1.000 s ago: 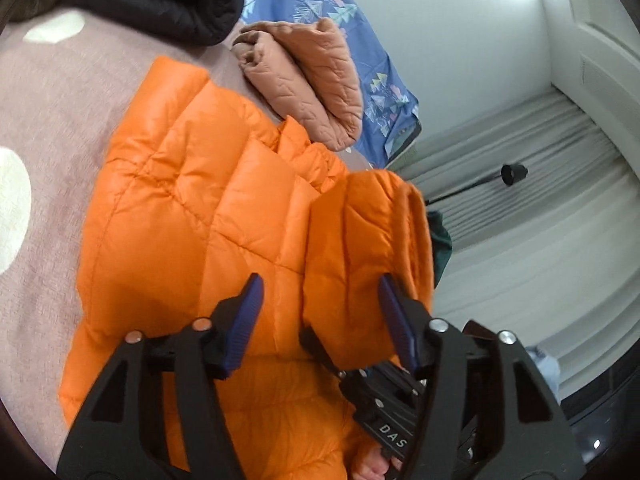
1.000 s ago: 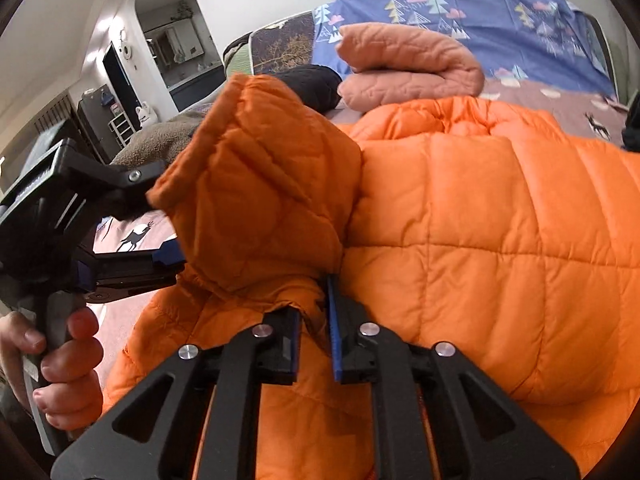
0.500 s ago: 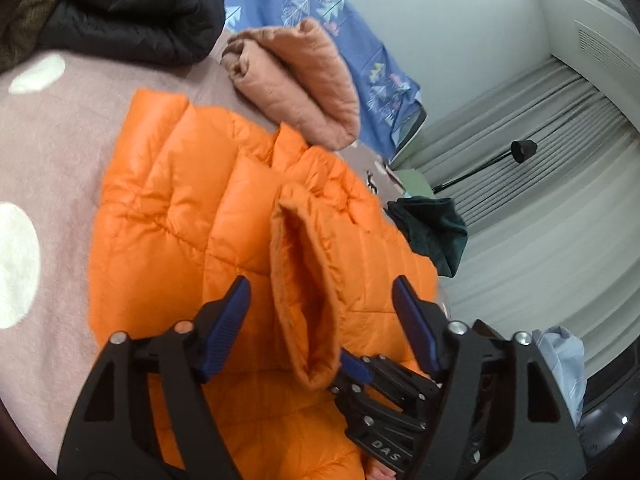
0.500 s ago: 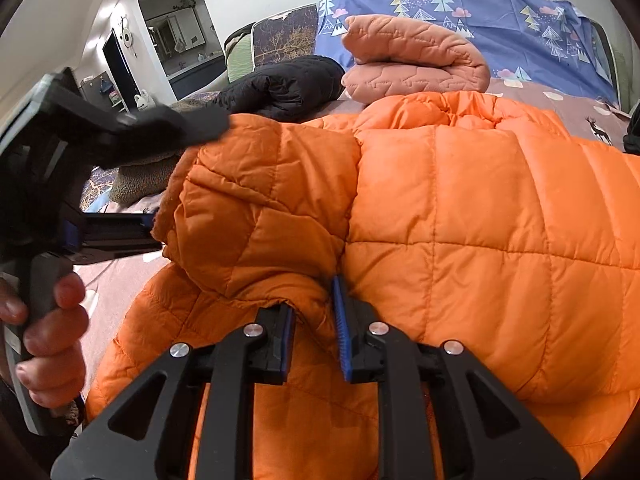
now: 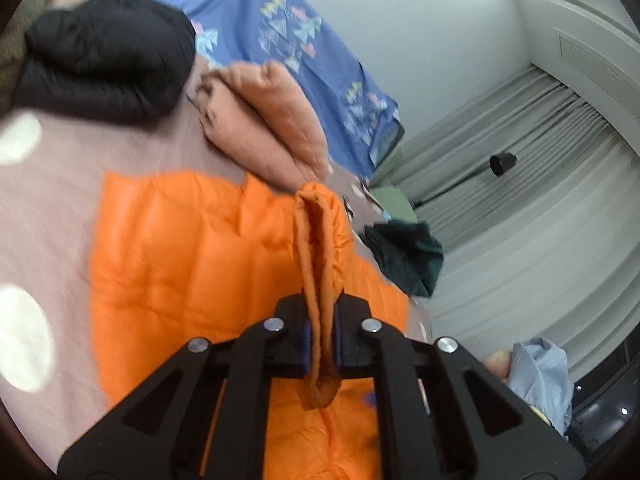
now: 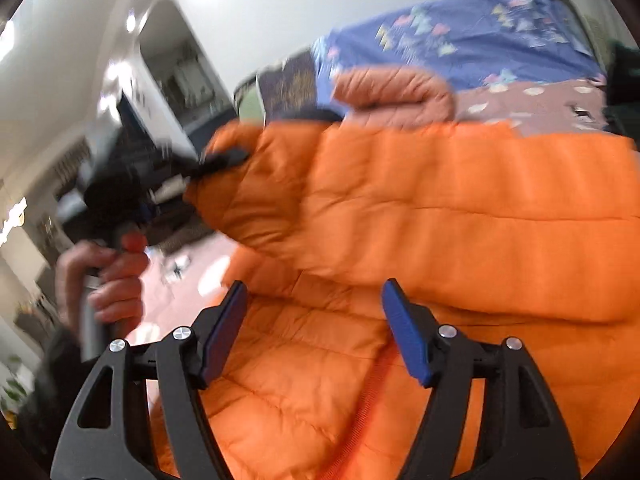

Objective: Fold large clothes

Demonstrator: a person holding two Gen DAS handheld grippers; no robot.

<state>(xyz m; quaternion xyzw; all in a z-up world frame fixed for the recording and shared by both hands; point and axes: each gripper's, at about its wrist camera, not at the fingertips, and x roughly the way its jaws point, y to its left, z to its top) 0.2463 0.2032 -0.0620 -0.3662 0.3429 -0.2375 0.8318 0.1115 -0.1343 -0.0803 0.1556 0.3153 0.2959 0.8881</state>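
Note:
An orange puffer jacket (image 5: 180, 264) lies spread on the bed; it also fills the right wrist view (image 6: 440, 220). My left gripper (image 5: 320, 340) is shut on the cuff of the jacket's sleeve (image 5: 316, 248), which stands up between its blue pads. In the right wrist view the left gripper (image 6: 216, 164) holds the sleeve end (image 6: 256, 200) lifted over the jacket body. My right gripper (image 6: 316, 332) is open and empty, just above the jacket's front near the zip.
A folded salmon quilted garment (image 5: 264, 120) and a rolled black jacket (image 5: 104, 56) lie at the bed's head by a blue patterned pillow (image 5: 304, 48). A dark green cloth (image 5: 408, 256) lies at the bed's edge. Grey curtains (image 5: 520, 200) hang beyond.
My left gripper closed on the sleeve cuff. My right gripper let go of the jacket, opened and drew back. The sleeve is carried across the jacket body.

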